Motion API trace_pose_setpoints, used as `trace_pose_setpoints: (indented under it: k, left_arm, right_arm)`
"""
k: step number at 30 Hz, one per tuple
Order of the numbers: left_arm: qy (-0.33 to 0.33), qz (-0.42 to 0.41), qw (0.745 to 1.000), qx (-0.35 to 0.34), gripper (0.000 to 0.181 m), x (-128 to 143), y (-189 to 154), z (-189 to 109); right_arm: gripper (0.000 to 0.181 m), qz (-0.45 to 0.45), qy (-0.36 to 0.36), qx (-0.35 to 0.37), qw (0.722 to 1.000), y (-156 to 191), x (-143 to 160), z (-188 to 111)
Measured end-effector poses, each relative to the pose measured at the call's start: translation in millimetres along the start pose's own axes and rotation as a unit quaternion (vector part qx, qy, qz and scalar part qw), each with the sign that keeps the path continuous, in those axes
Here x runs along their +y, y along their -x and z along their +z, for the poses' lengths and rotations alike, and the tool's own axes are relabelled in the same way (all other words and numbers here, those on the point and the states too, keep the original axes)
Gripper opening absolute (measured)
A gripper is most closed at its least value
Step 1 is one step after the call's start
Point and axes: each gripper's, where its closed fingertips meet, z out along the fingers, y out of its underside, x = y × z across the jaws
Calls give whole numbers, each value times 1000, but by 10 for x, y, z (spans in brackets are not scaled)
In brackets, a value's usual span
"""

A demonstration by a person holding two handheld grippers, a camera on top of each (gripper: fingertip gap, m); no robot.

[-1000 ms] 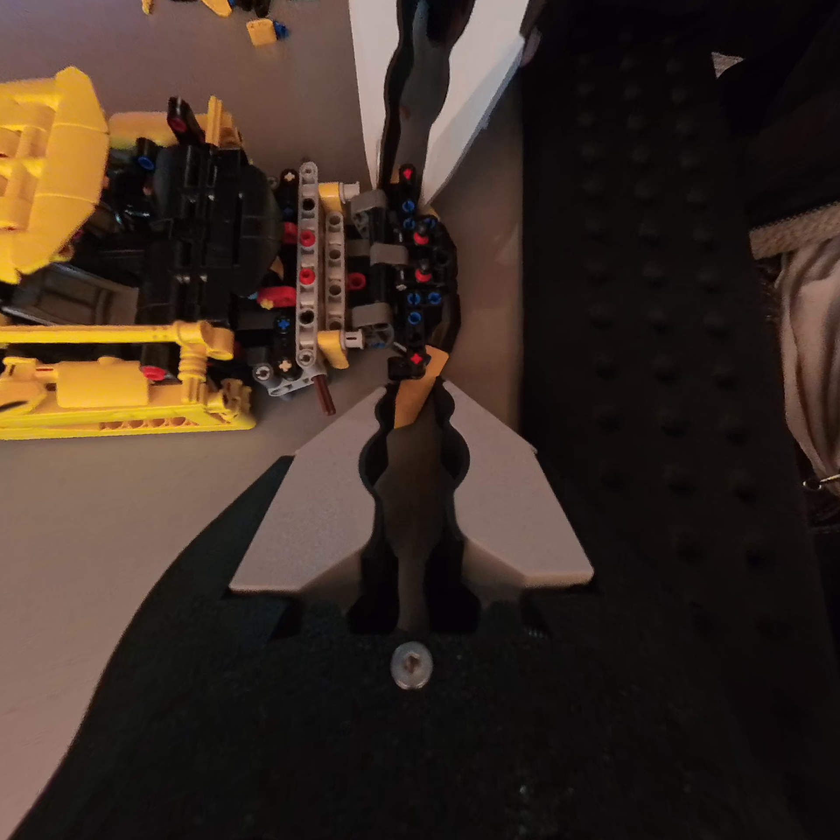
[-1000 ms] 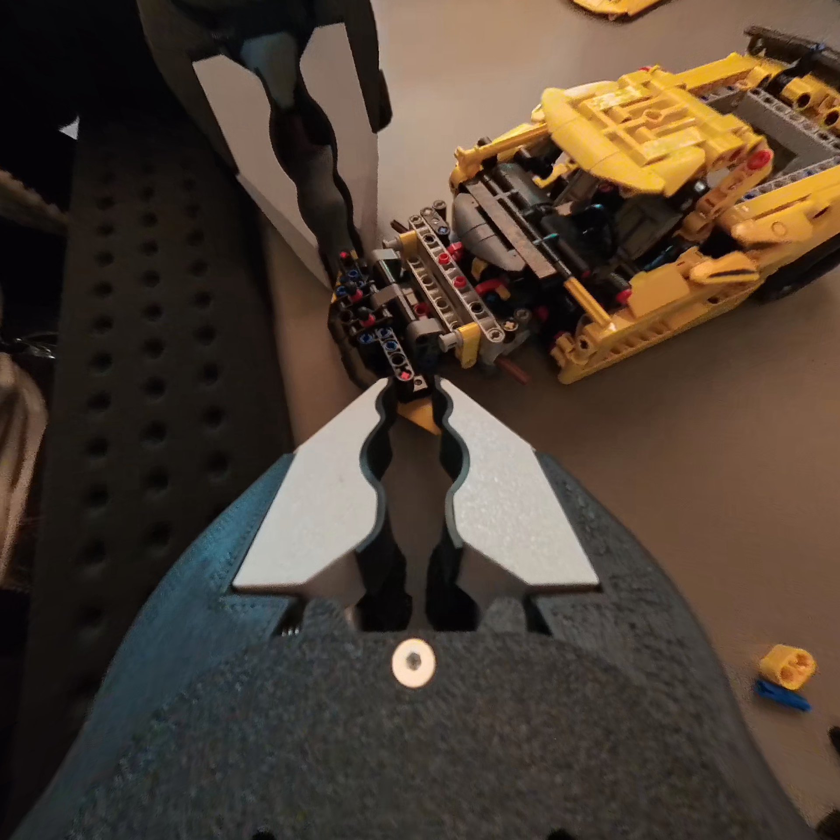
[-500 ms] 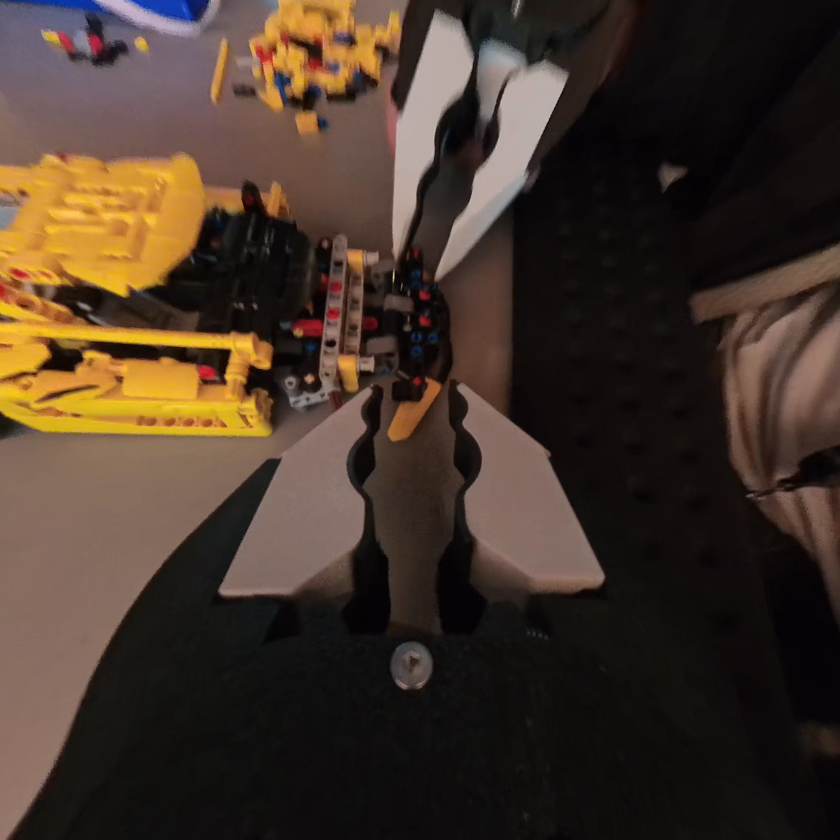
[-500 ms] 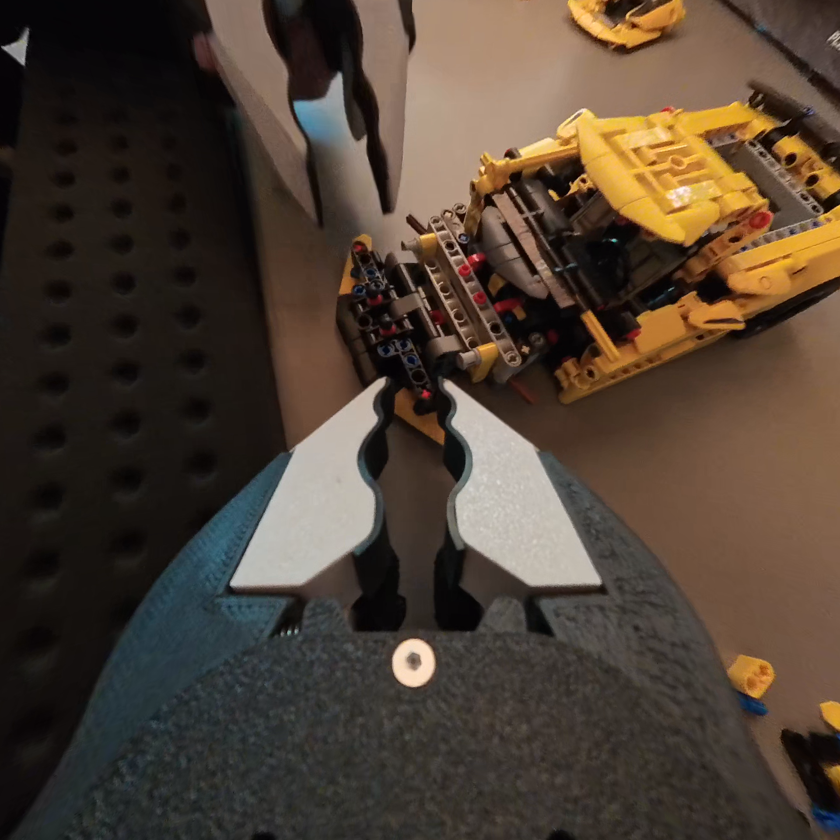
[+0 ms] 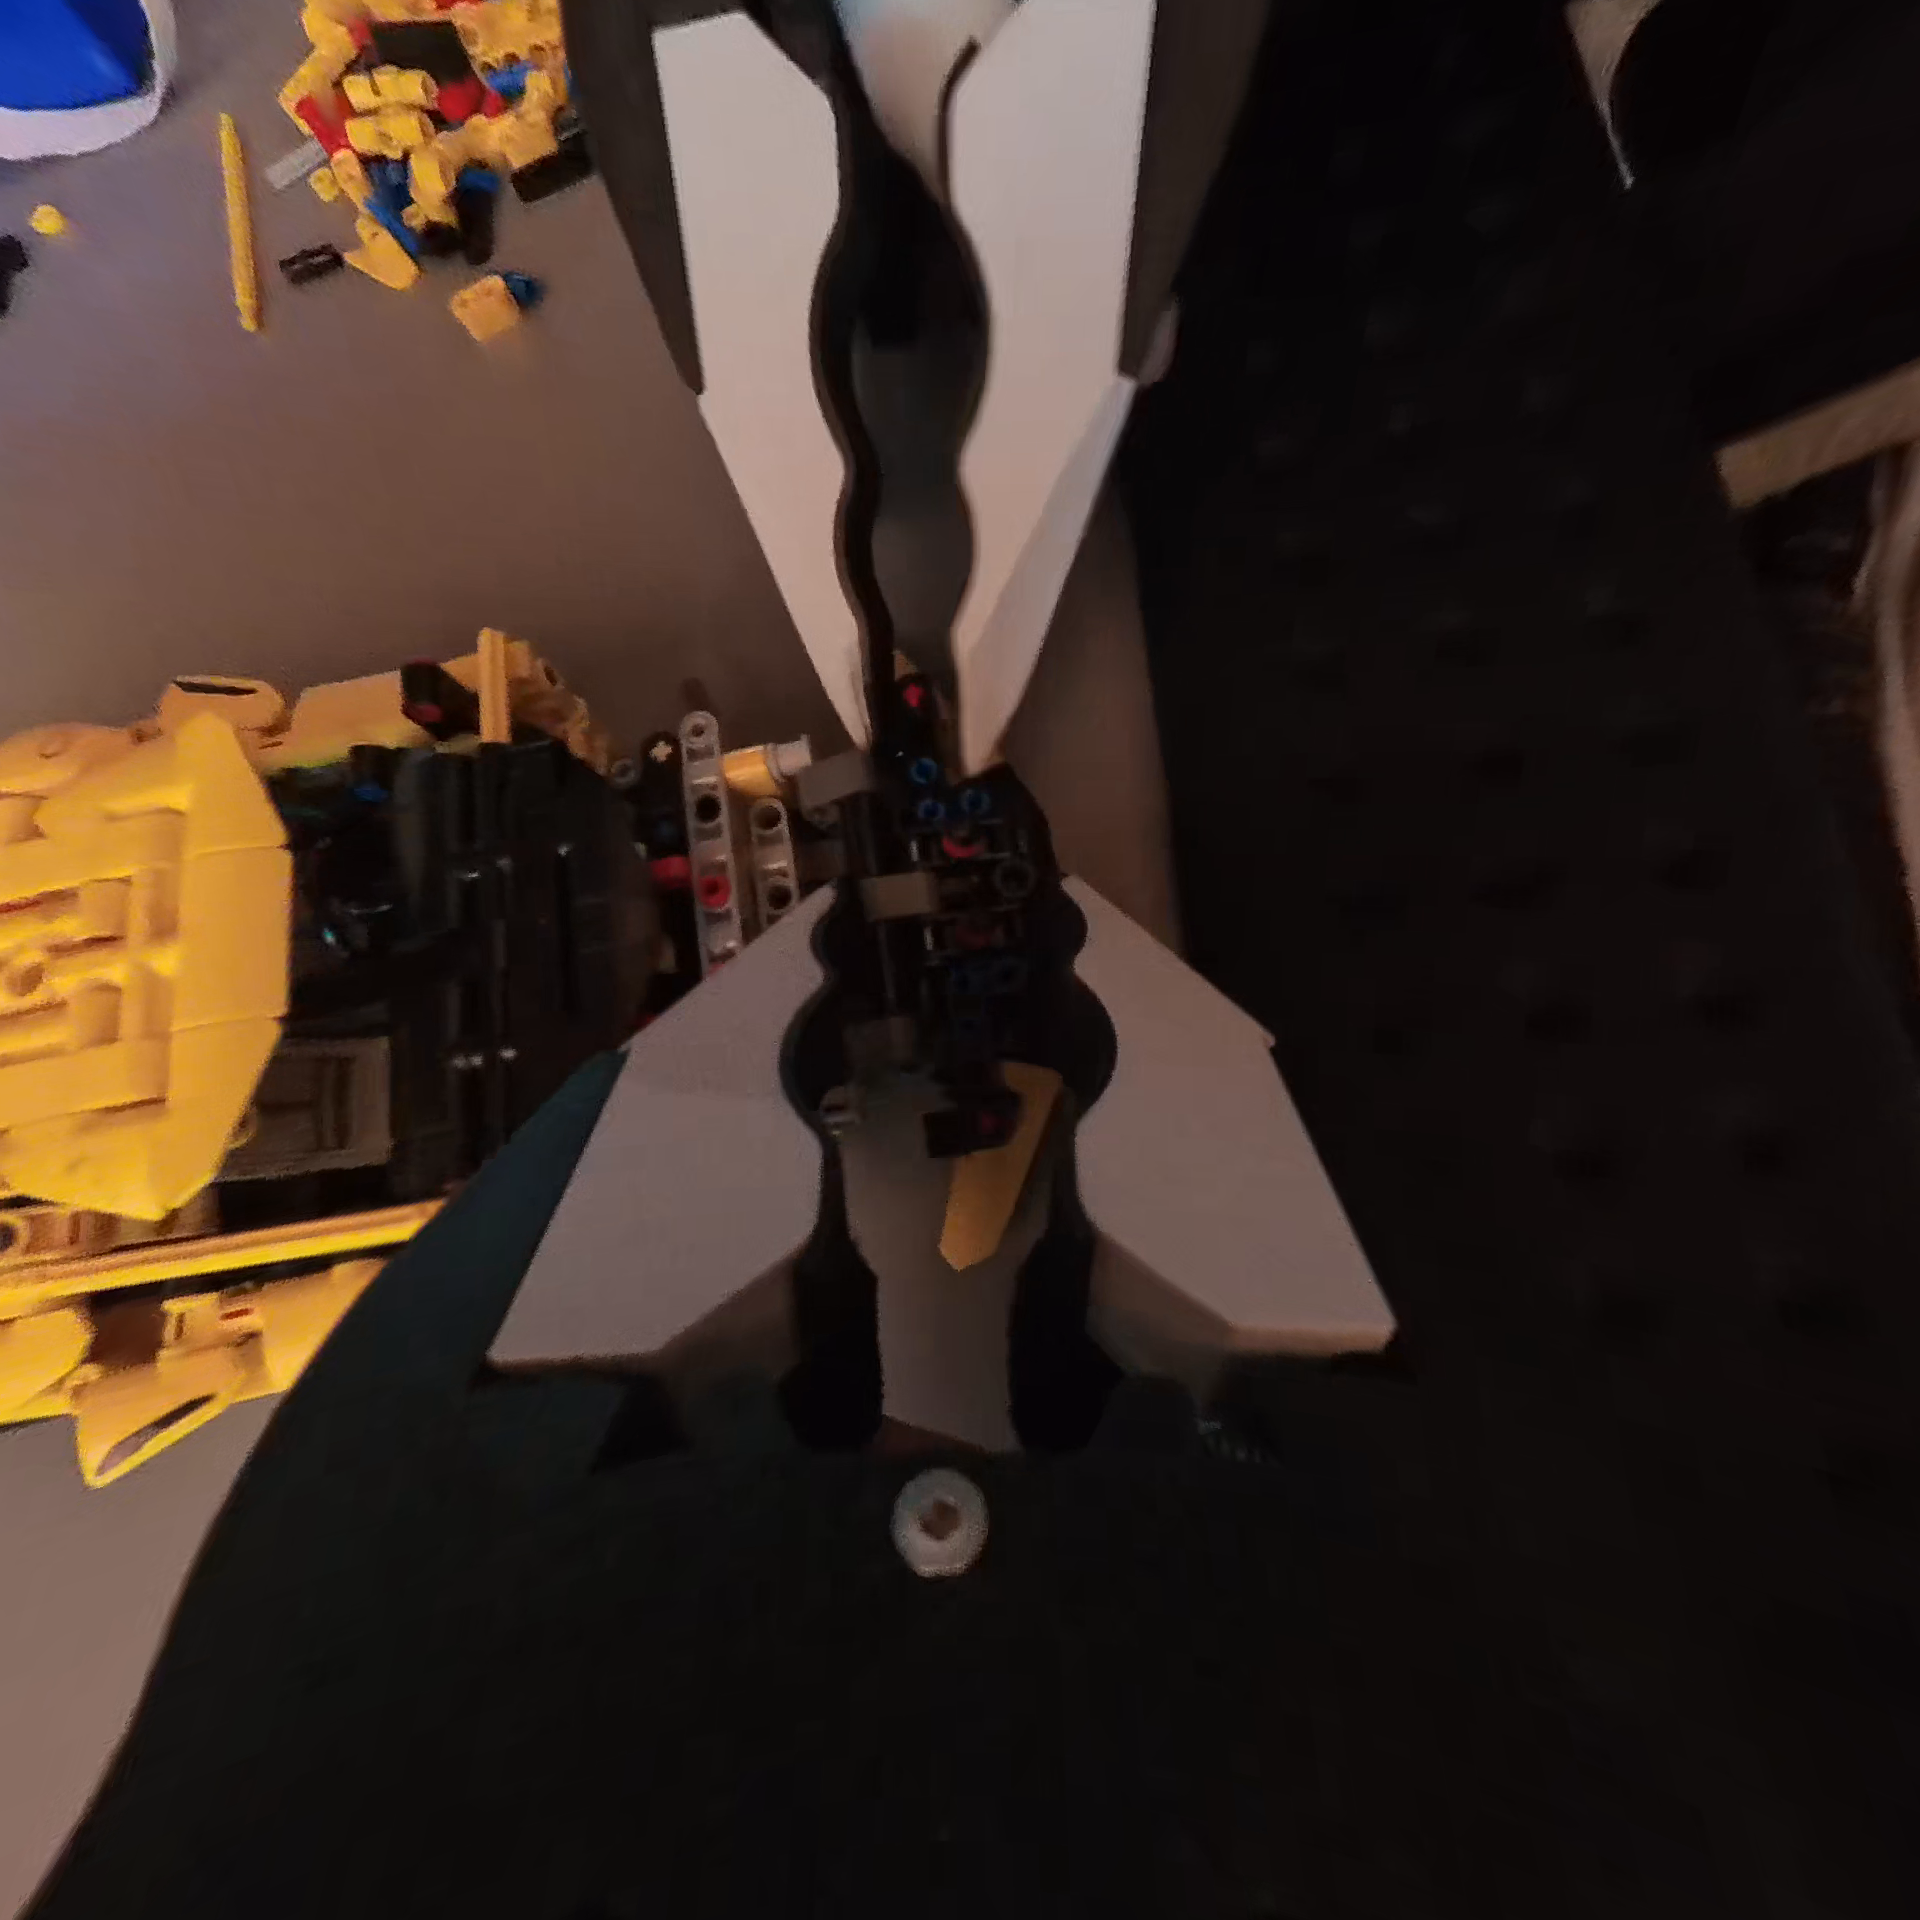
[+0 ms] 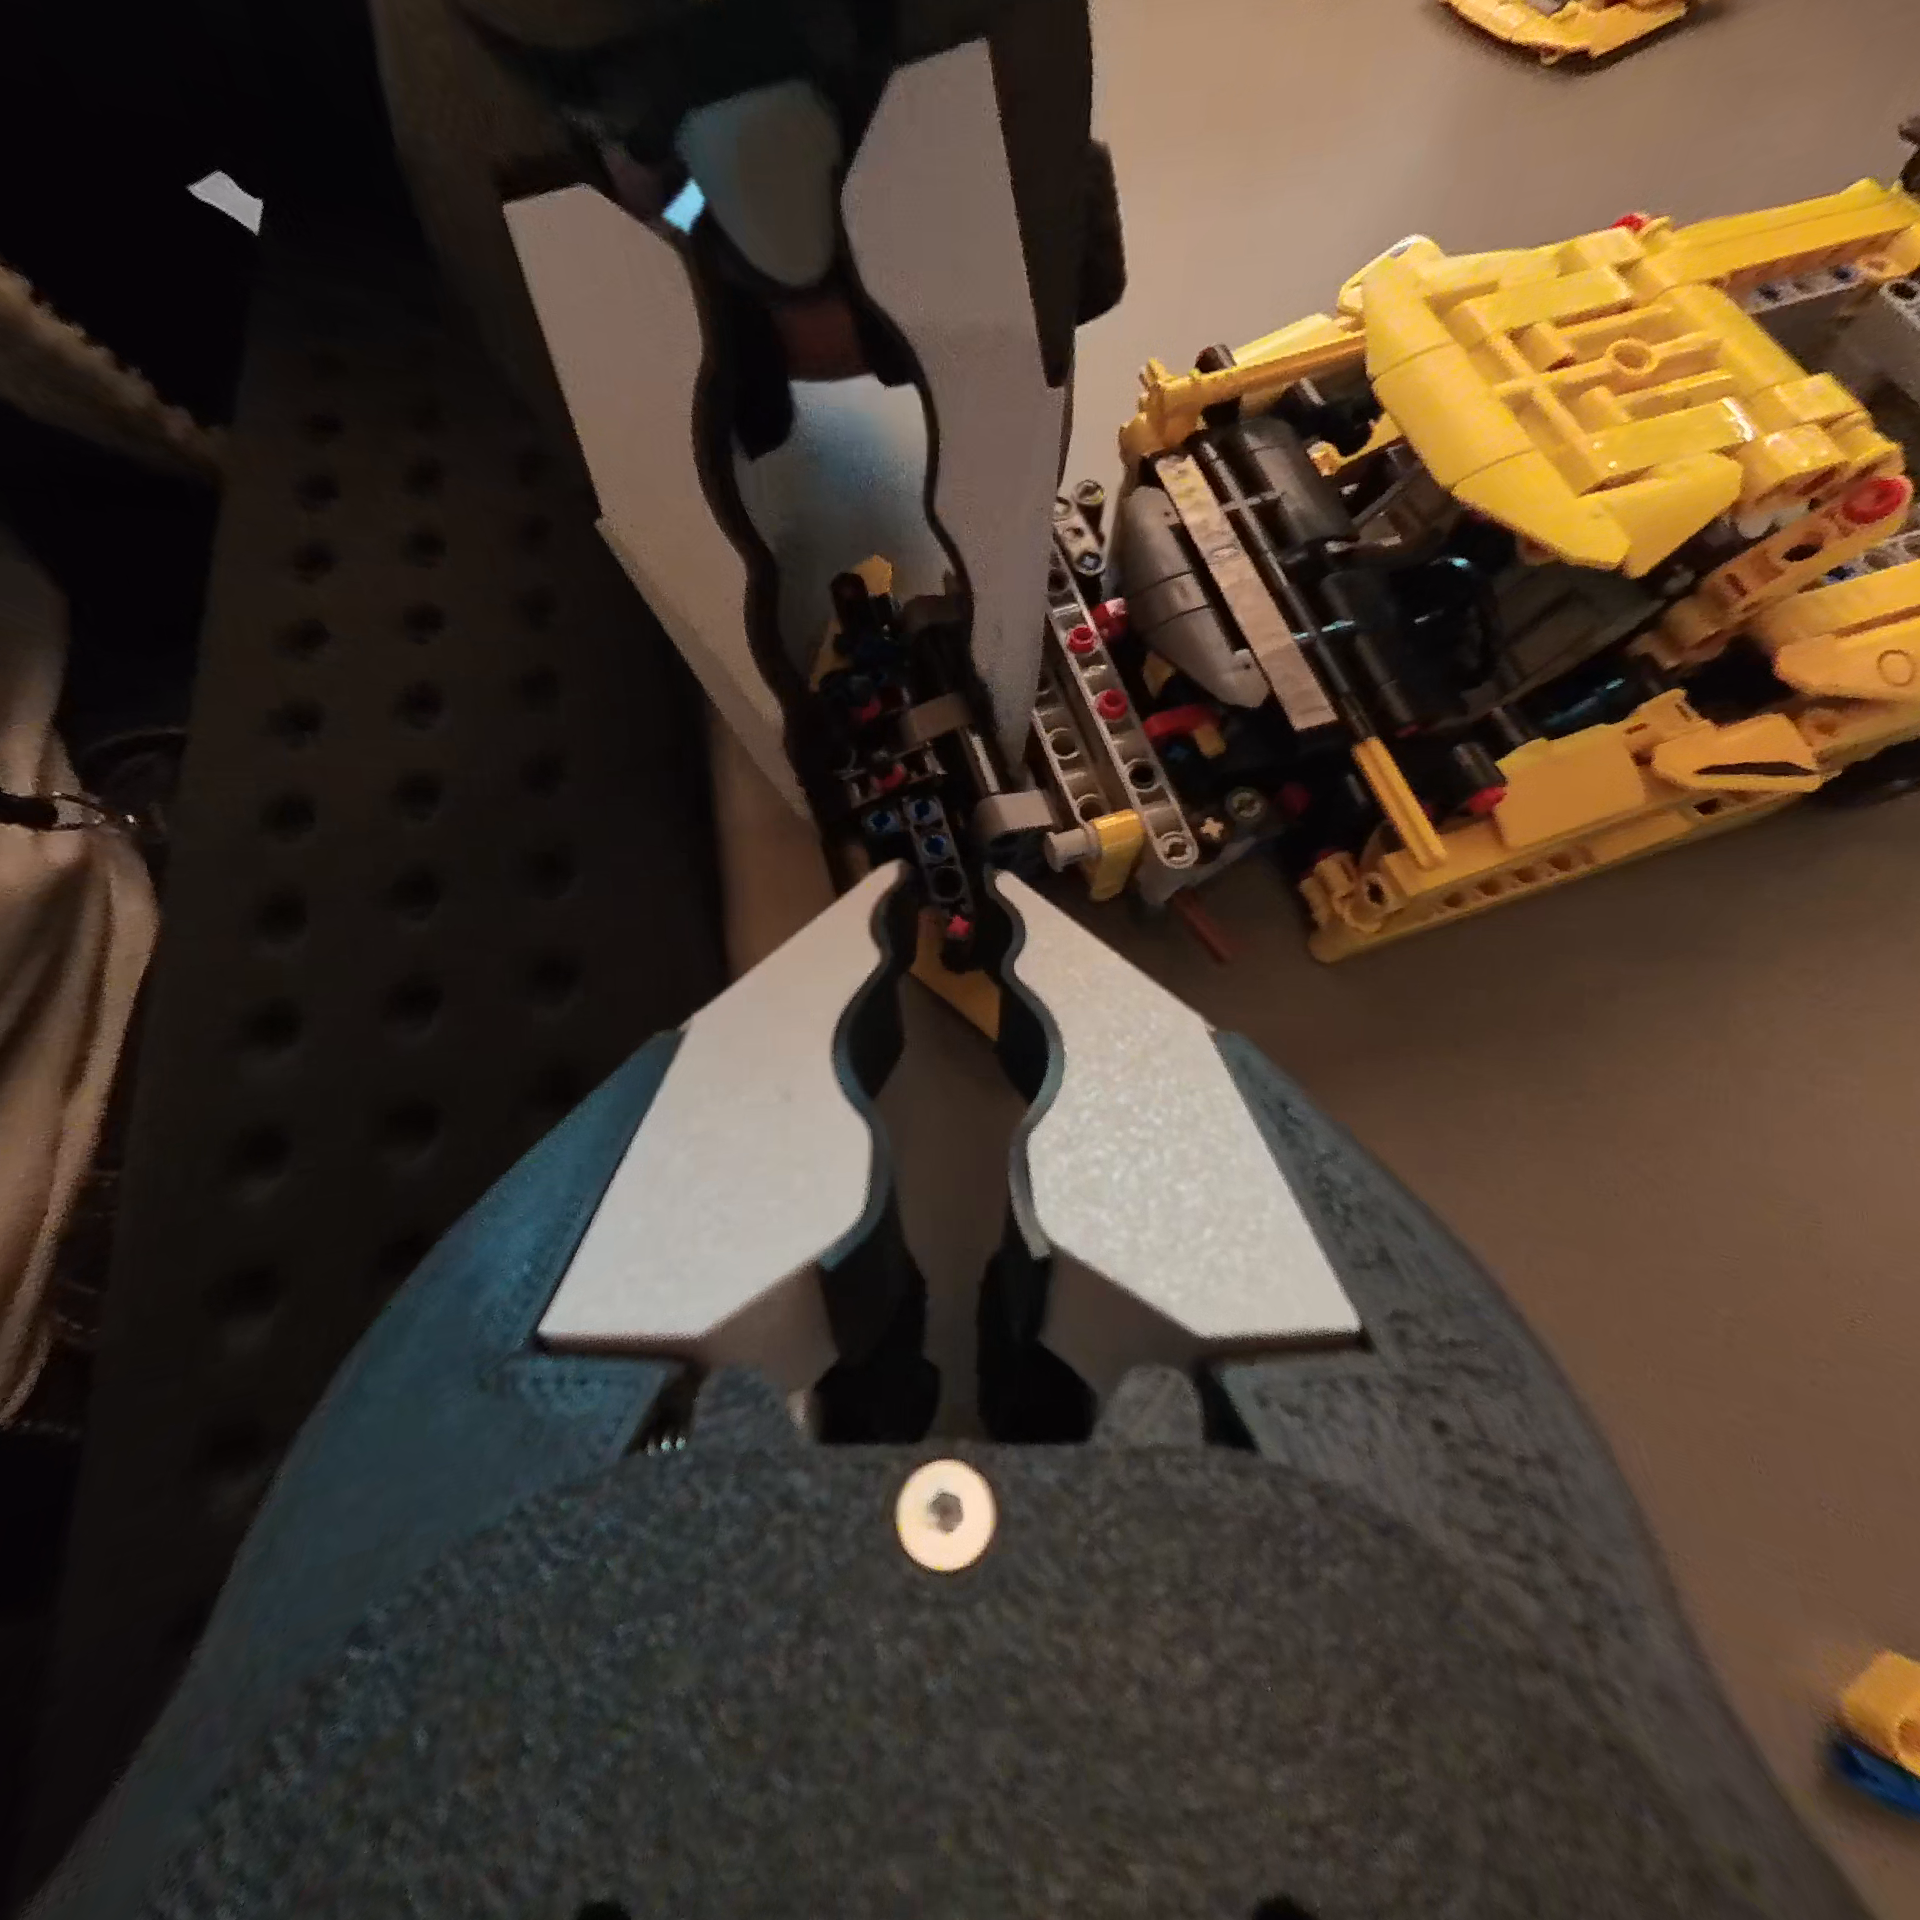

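A yellow brick-built car (image 5: 135,987) lies on the grey table, also in the right wrist view (image 6: 1558,416). A black beam assembly with blue and red pins (image 5: 966,935) juts from its end, with a yellow wedge panel (image 5: 987,1174) under it. My left gripper (image 5: 951,894) is open, its jaws straddling one end of that assembly (image 6: 894,727). My right gripper (image 6: 948,878) comes from the opposite end and is shut on the black beam tip. It shows at the top of the left wrist view (image 5: 914,732). The left gripper shows at the top of the right wrist view (image 6: 904,784).
A dark perforated panel (image 5: 1558,935) runs along the table edge beside the assembly, also in the right wrist view (image 6: 395,727). A pile of loose bricks (image 5: 416,135), a yellow rod (image 5: 241,218) and a blue object (image 5: 62,73) lie far off. A small yellow-and-blue piece (image 6: 1881,1725) lies near.
My left gripper has opened wider and slid forward over the black assembly, which now lies between its jaws. My right gripper has stayed at the other end, its jaws slightly closer together.
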Motion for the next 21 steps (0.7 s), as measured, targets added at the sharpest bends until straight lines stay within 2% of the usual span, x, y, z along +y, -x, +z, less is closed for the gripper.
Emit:
trace_pose_setpoints:
  k: [3,13,21]
  left_arm:
    - [-2,-8,1000,-4,35,-5,29,11]
    - [20,7,1000,3,35,-29,8,24]
    - [14,9,1000,-1,35,-47,-5,28]
  right_arm:
    - [10,27,15,2,1000,-25,3,-25]
    - [6,12,2,-10,1000,16,-55,-94]
    - [5,51,-12,-44,998,27,-70,-128]
